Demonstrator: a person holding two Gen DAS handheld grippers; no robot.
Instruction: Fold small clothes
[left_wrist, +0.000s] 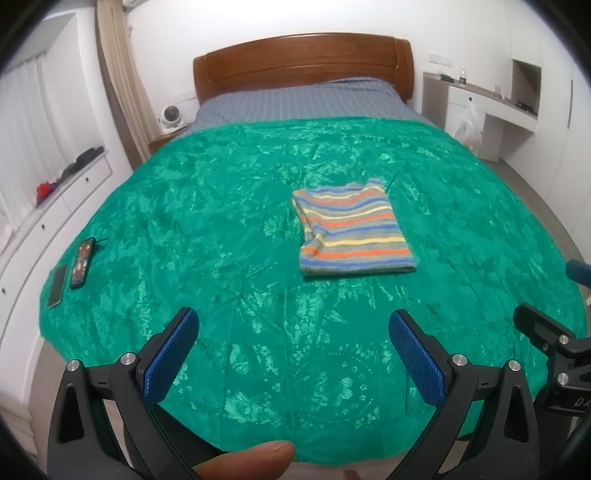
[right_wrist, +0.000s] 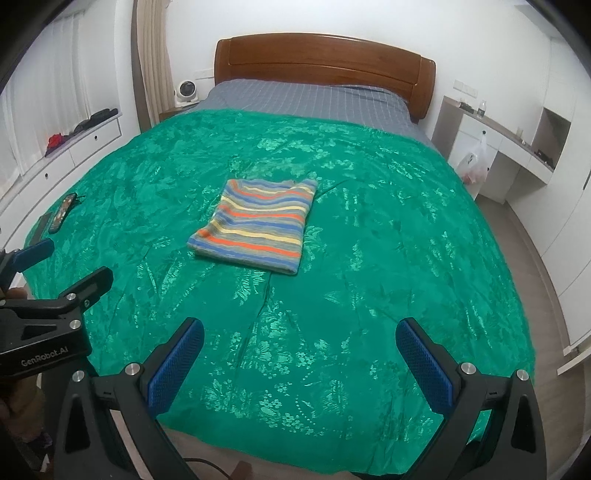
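A small striped garment (left_wrist: 352, 230) lies folded into a neat rectangle on the green bedspread (left_wrist: 221, 221), a little right of the bed's middle; the right wrist view shows the same garment (right_wrist: 258, 227) near the centre. My left gripper (left_wrist: 293, 328) hovers open over the bed's near edge, well short of the garment, with nothing between its blue pads. My right gripper (right_wrist: 299, 338) is also open and holds nothing, at the same near edge. Each gripper shows at the side of the other's view: the right one (left_wrist: 546, 332), the left one (right_wrist: 55, 295).
Two phones (left_wrist: 74, 266) lie on the bedspread at its left edge. A wooden headboard (left_wrist: 303, 59) and a grey sheet (left_wrist: 306, 99) are at the far end. White drawers (left_wrist: 55, 206) line the left wall; a desk with a hanging plastic bag (left_wrist: 469, 122) stands at the right.
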